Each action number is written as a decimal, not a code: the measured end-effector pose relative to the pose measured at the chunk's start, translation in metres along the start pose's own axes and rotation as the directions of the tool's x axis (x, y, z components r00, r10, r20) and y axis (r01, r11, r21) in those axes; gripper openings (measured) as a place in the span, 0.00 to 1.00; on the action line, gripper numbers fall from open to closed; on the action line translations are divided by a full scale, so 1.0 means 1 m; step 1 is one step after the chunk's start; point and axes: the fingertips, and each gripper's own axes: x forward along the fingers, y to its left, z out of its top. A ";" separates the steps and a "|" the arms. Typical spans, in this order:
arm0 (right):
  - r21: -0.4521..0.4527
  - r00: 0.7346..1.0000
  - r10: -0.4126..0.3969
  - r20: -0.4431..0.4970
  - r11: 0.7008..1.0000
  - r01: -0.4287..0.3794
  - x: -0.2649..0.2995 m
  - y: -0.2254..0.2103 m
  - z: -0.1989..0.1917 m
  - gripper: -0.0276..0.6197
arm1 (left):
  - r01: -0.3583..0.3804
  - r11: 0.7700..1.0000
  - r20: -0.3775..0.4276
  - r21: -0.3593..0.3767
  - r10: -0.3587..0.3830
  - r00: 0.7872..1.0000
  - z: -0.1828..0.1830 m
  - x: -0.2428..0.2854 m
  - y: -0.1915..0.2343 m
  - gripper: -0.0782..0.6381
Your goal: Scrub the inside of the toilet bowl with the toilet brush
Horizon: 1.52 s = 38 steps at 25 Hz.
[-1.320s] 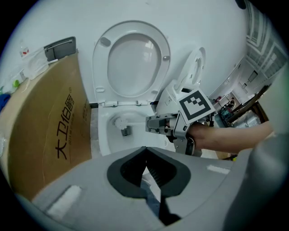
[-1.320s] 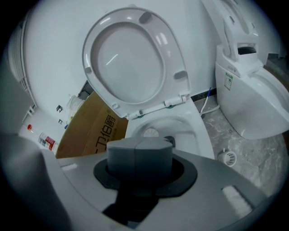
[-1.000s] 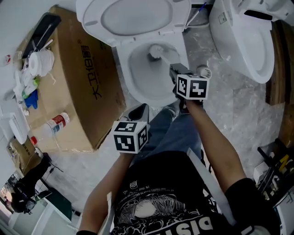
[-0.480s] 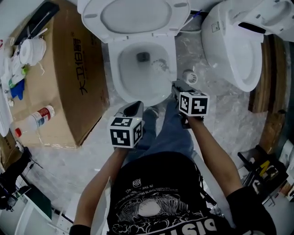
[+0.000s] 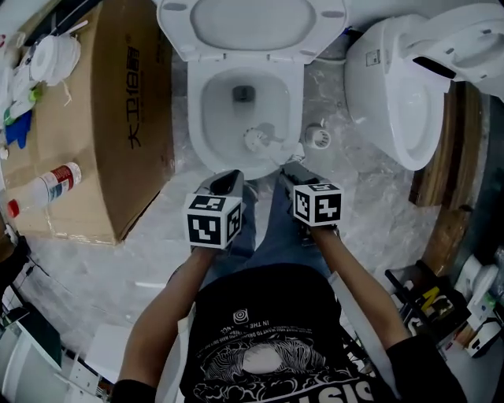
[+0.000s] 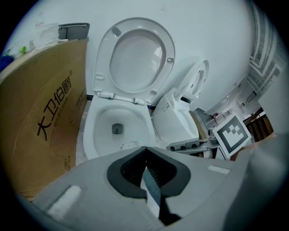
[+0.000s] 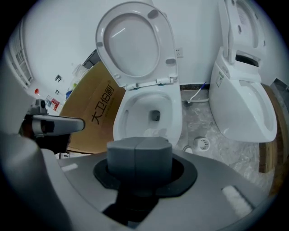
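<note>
The toilet bowl [image 5: 214,118] sits at the top centre of the head view, with its seat [image 5: 252,20] raised. The toilet brush [image 5: 253,139] has its white head inside the bowl, low and right of centre, below the drain hole. Its handle runs down-right over the front rim to the right hand-held gripper [image 5: 290,168]. In the right gripper view, that gripper's jaws [image 7: 139,149] are pressed together, with the brush head just beyond them. The left hand-held gripper [image 5: 228,179] hangs beside it at the bowl's front edge. Its jaw tips meet with nothing between them [image 6: 145,151]. A cardboard box [image 5: 118,118] fills the upper left, and a second toilet [image 5: 394,102] stands at the upper right.
</note>
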 end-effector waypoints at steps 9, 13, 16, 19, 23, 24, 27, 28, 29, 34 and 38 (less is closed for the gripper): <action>-0.043 0.995 0.096 -0.003 0.994 -0.096 0.017 0.057 0.008 0.27 | -0.019 0.997 0.061 -0.081 0.024 0.998 -0.006 -0.017 0.017 0.10; -0.080 0.994 0.111 0.001 0.991 -0.111 0.021 0.067 0.023 0.27 | -0.029 0.993 0.077 -0.111 0.037 0.996 -0.007 -0.024 0.025 0.10; -0.095 0.995 0.100 0.008 0.991 -0.098 0.023 0.063 0.033 0.27 | -0.033 0.991 0.092 -0.133 0.046 0.995 -0.004 -0.024 0.032 0.10; -0.098 0.997 0.076 0.006 0.992 -0.075 0.027 0.053 0.035 0.27 | -0.034 0.989 0.094 -0.142 0.047 0.994 -0.004 -0.021 0.036 0.10; -0.095 0.998 0.055 -0.014 0.994 -0.056 0.038 0.042 0.030 0.27 | -0.034 0.989 0.086 -0.141 0.046 0.995 -0.007 -0.019 0.035 0.10; -0.090 0.998 0.052 -0.017 0.994 -0.054 0.041 0.040 0.030 0.27 | -0.034 0.989 0.085 -0.141 0.046 0.995 -0.007 -0.019 0.034 0.10; -0.075 0.998 0.057 -0.005 0.996 -0.057 0.050 0.040 0.037 0.27 | -0.033 0.990 0.083 -0.140 0.045 0.996 -0.004 -0.015 0.032 0.10; -0.073 0.998 0.060 0.002 0.996 -0.060 0.053 0.040 0.041 0.27 | -0.032 0.990 0.084 -0.140 0.044 0.995 -0.002 -0.013 0.031 0.10; -0.072 0.998 0.064 0.009 0.995 -0.064 0.056 0.041 0.045 0.27 | -0.031 0.990 0.086 -0.140 0.043 0.995 -0.001 -0.012 0.031 0.10; -0.059 0.998 0.049 0.036 0.997 -0.047 0.068 0.035 0.066 0.27 | -0.023 0.991 0.090 -0.133 0.035 0.995 0.002 -0.008 0.029 0.10; -0.057 0.998 0.044 0.052 0.998 -0.041 0.076 0.032 0.081 0.27 | -0.033 0.989 0.077 -0.145 0.045 0.996 -0.006 -0.011 0.033 0.10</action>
